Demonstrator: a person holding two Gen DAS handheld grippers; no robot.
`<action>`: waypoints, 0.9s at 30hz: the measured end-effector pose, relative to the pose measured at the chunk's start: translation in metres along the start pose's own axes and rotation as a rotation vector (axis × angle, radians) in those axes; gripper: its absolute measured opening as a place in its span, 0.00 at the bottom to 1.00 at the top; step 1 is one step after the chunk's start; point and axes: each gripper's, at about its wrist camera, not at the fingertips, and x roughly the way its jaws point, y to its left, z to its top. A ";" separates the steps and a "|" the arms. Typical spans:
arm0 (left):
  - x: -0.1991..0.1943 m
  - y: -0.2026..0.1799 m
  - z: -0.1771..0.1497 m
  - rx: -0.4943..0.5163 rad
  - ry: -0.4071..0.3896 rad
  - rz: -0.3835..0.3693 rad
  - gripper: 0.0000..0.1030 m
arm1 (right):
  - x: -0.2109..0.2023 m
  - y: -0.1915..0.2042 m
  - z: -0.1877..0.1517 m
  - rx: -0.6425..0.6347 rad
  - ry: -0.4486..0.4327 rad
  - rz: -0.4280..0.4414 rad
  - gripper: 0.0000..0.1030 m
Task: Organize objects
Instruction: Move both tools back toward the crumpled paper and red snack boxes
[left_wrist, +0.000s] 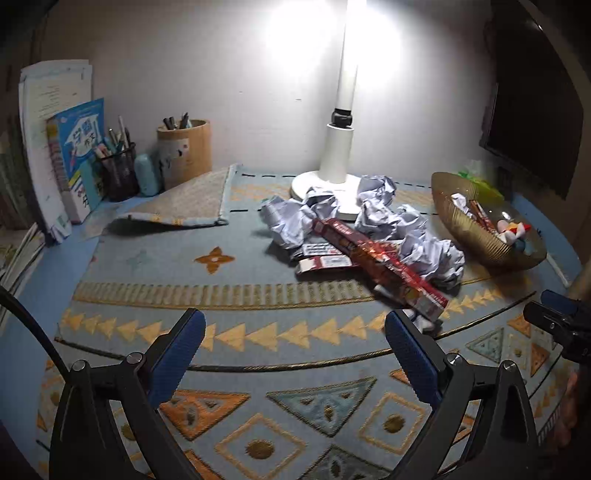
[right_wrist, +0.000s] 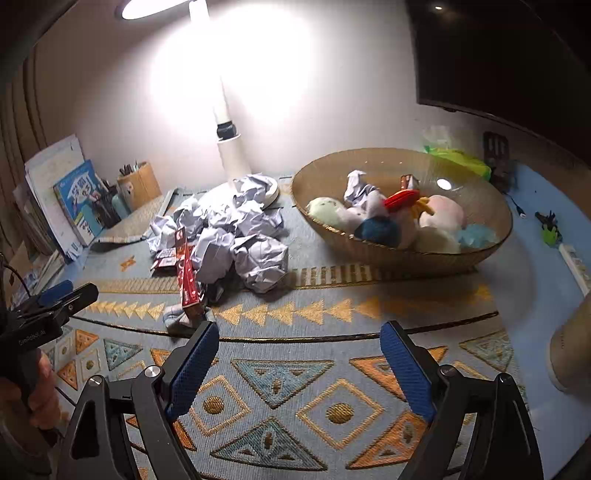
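So both claws, left gripper (left_wrist: 295, 345) and right gripper (right_wrist: 298, 354), hang wide open with nothing in them over the patterned mat (right_wrist: 295, 398); further back, crumpled paper (right_wrist: 236, 229) and red boxes (left_wrist: 384, 264) sit beside the basket (right_wrist: 369, 254) of plush toys (right_wrist: 406, 218)

Lit brightly by a white desk lamp (left_wrist: 341, 140) standing against a pale wall (left_wrist: 221, 66). Beneath the lamp, a blue desk (right_wrist: 532, 236) under a patterned cloth (left_wrist: 258, 354). Right of the lamp, a dark monitor (right_wrist: 498, 51).
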 end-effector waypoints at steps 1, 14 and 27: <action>0.002 0.005 -0.004 0.002 0.002 0.024 0.95 | 0.007 0.007 -0.001 -0.022 0.010 -0.016 0.85; 0.042 -0.005 -0.026 0.104 0.179 0.124 0.95 | 0.053 0.014 -0.008 -0.065 0.101 -0.096 0.85; 0.045 0.005 -0.026 0.054 0.199 0.159 0.98 | 0.060 0.018 -0.011 -0.099 0.151 -0.051 0.86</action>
